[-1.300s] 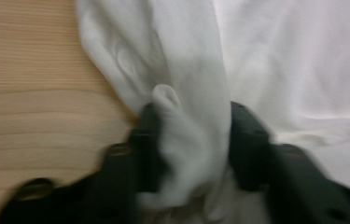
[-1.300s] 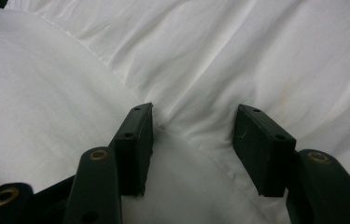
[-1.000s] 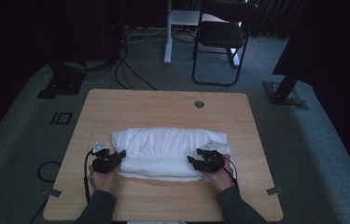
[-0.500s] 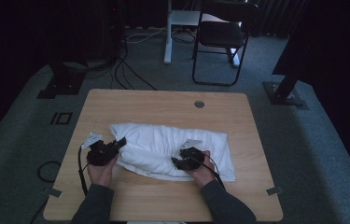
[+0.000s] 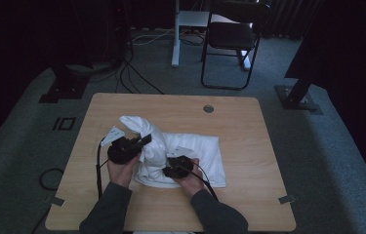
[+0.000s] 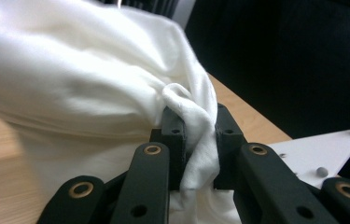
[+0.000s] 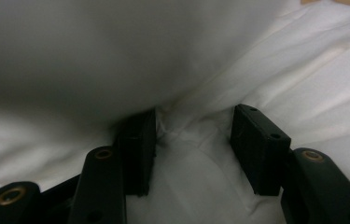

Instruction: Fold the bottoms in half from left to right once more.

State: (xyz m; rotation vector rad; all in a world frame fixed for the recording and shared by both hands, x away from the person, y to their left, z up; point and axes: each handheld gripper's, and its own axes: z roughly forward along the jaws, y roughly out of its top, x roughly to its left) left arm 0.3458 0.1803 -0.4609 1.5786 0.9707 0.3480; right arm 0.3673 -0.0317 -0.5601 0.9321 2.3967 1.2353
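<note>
We see bare light wooden tabletop [image 5: 249, 146] along the far edge and the right side, room enough for a hand to pass. The bunched white cloth [image 5: 193, 156] fills the middle, and its raised fold [image 5: 149, 141] stands between our left gripper [image 5: 141, 143] and right gripper [image 5: 178, 165]. A small round grey grommet [image 5: 208, 108] lies flush, no obstacle.

White cloth [image 5: 190, 153]: soft woven fabric, matt, creased and bunched; left gripper [image 6: 199, 135]: black matt plastic jaws, brass-coloured rivets, pale flat plate with grey studs; right gripper [image 7: 193, 140]: same black matt plastic, pads faintly textured; table [image 5: 249, 126]: light wood-grain top, smooth, slight sheen; floor [image 5: 327, 161]: grey carpet, rough; sleeves [image 5: 107, 209]: dark grey knit cloth.
</note>
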